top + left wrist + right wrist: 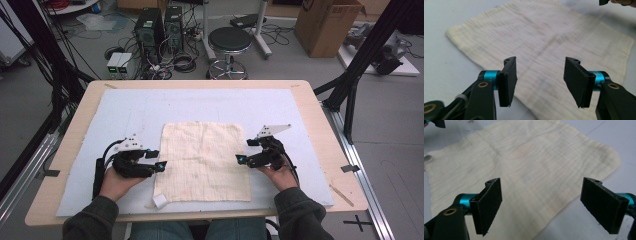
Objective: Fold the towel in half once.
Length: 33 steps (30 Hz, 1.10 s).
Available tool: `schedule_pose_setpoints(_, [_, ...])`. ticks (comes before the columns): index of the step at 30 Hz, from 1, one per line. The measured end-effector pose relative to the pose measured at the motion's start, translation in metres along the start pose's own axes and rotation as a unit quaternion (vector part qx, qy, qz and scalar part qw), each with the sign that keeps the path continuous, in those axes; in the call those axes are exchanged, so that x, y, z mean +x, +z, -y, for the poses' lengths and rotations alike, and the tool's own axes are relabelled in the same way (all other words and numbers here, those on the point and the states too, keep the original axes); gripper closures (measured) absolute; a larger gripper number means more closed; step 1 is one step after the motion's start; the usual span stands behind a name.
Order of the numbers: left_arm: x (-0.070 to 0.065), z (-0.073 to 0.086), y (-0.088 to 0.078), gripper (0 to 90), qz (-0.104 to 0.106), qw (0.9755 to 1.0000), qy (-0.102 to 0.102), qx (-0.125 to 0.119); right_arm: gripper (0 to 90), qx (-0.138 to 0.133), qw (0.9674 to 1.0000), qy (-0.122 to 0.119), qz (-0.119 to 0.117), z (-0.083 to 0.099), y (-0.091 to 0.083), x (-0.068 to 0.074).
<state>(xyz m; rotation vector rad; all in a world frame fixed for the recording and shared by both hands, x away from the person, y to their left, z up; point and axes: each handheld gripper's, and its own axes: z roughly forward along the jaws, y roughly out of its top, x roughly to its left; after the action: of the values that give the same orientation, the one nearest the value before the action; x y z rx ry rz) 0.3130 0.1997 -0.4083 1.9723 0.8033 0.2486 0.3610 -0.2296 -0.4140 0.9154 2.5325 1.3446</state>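
You hold both tongs, left and right, open and empty beside the cream cloth's side edges, so next likely pinch each edge to fold

Cloth: cream woven fabric, matt, finely ribbed, faint stains. Table: pale wood edge, smooth; top w/ matt light-blue sheet. Left gripper and right gripper: matt black pads, slightly rough; glossy teal metal collars, brass-look rivets.
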Motion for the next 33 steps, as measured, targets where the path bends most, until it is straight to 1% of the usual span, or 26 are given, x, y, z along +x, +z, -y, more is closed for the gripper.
schedule_pose_setpoints(2, [0.005, -0.007, 0.004, 44.9, -0.006, 0.9999, 0.006, 0.008, 20.9, -0.002, 1.0000, -0.004, 0.005, -0.004, 0.000, -0.005])
schedule_pose_setpoints(3, [0.007, -0.011, 0.007, 45.0, -0.009, 0.9999, 0.006, 0.007, 22.1, -0.002, 1.0000, -0.003, 0.006, -0.007, -0.001, -0.010])
schedule_pose_setpoints(4, [0.009, -0.014, 0.010, 45.4, -0.009, 0.9999, 0.000, 0.004, 24.6, -0.002, 1.0000, 0.002, 0.008, -0.013, -0.002, -0.017])
schedule_pose_setpoints(5, [0.012, -0.017, 0.012, 45.4, -0.010, 0.9999, 0.003, 0.010, 24.6, -0.002, 1.0000, 0.002, 0.008, -0.013, -0.002, -0.017])
schedule_pose_setpoints(6, [0.014, -0.020, 0.014, 45.5, -0.011, 0.9999, 0.003, 0.012, 26.5, -0.002, 0.9999, 0.003, 0.011, -0.016, -0.003, -0.021])
schedule_pose_setpoints(7, [0.017, -0.023, 0.017, 46.1, -0.012, 0.9999, 0.001, 0.011, 29.8, -0.002, 0.9999, 0.006, 0.013, -0.019, -0.003, -0.024])
schedule_pose_setpoints(8, [0.021, -0.026, 0.019, 46.8, -0.012, 0.9999, -0.009, 0.006, 31.7, -0.002, 0.9999, 0.005, 0.014, -0.022, -0.003, -0.028])
schedule_pose_setpoints(9, [0.025, -0.028, 0.021, 47.5, -0.013, 0.9998, -0.013, 0.005, 34.5, 0.004, 0.9998, 0.005, 0.020, -0.025, -0.002, -0.032])
schedule_pose_setpoints(10, [0.028, -0.031, 0.022, 48.0, -0.018, 0.9996, -0.021, -0.002, 36.6, 0.006, 0.9997, 0.003, 0.024, -0.027, -0.002, -0.036])
schedule_pose_setpoints(11, [0.032, -0.033, 0.024, 49.1, -0.018, 0.9994, -0.029, -0.007, 39.7, 0.005, 0.9997, 0.005, 0.024, -0.030, -0.001, -0.039])
schedule_pose_setpoints(12, [0.036, -0.036, 0.026, 49.4, -0.022, 0.9992, -0.033, -0.003, 41.9, 0.003, 0.9997, 0.002, 0.024, -0.032, 0.000, -0.043])
schedule_pose_setpoints(13, [0.040, -0.038, 0.028, 49.8, -0.028, 0.9991, -0.032, 0.000, 43.4, 0.006, 0.9997, 0.005, 0.025, -0.034, 0.001, -0.046])
schedule_pose_setpoints(15, [0.046, -0.043, 0.031, 51.1, -0.038, 0.9985, -0.037, -0.008, 45.9, 0.012, 0.9994, 0.008, 0.031, -0.039, 0.004, -0.052])
schedule_pose_setpoints(16, [0.050, -0.046, 0.033, 52.1, -0.043, 0.9983, -0.039, -0.003, 47.4, 0.006, 0.9994, 0.004, 0.033, -0.040, 0.005, -0.055])
schedule_pose_setpoints(17, [0.054, -0.048, 0.034, 52.3, -0.049, 0.9981, -0.037, 0.003, 47.7, 0.004, 0.9993, 0.007, 0.036, -0.042, 0.006, -0.057])
schedule_pose_setpoints(19, [0.060, -0.053, 0.038, 52.5, -0.061, 0.9973, -0.041, 0.002, 48.0, 0.007, 0.9991, 0.007, 0.042, -0.046, 0.009, -0.061])
schedule_pose_setpoints(20, [0.064, -0.053, 0.040, 52.6, -0.069, 0.9965, -0.046, -0.004, 48.0, 0.007, 0.9989, 0.004, 0.045, -0.049, 0.010, -0.064])
schedule_pose_setpoints(21, [0.068, -0.054, 0.043, 53.5, -0.076, 0.9959, -0.050, -0.001, 47.9, 0.010, 0.9987, 0.007, 0.049, -0.052, 0.011, -0.065])
schedule_pose_setpoints(22, [0.072, -0.054, 0.046, 53.6, -0.083, 0.9952, -0.051, 0.005, 48.9, 0.007, 0.9985, 0.008, 0.053, -0.055, 0.013, -0.067])
schedule_pose_setpoints(23, [0.075, -0.054, 0.048, 53.6, -0.090, 0.9943, -0.057, 0.006, 50.9, -0.002, 0.9984, 0.007, 0.056, -0.057, 0.014, -0.069])
schedule_pose_setpoints(25, [0.080, -0.053, 0.053, 54.5, -0.099, 0.9932, -0.061, 0.002, 51.7, -0.004, 0.9980, 0.013, 0.062, -0.058, 0.018, -0.074])
schedule_pose_setpoints(27, [0.084, -0.052, 0.059, 55.8, -0.113, 0.9914, -0.066, -0.001, 53.5, 0.003, 0.9977, 0.019, 0.065, -0.056, 0.023, -0.078])
schedule_pose_setpoints(28, [0.085, -0.051, 0.062, 56.0, -0.114, 0.9910, -0.069, 0.003, 54.7, 0.007, 0.9976, 0.021, 0.065, -0.055, 0.026, -0.080])
schedule_pose_setpoints(30, [0.087, -0.050, 0.068, 56.8, -0.123, 0.9901, -0.065, 0.021, 57.3, 0.015, 0.9976, 0.030, 0.060, -0.052, 0.031, -0.085])
schedule_pose_setpoints(33, [0.090, -0.046, 0.076, 56.6, -0.132, 0.9878, -0.075, 0.035, 61.2, 0.022, 0.9972, 0.042, 0.057, -0.049, 0.038, -0.090])
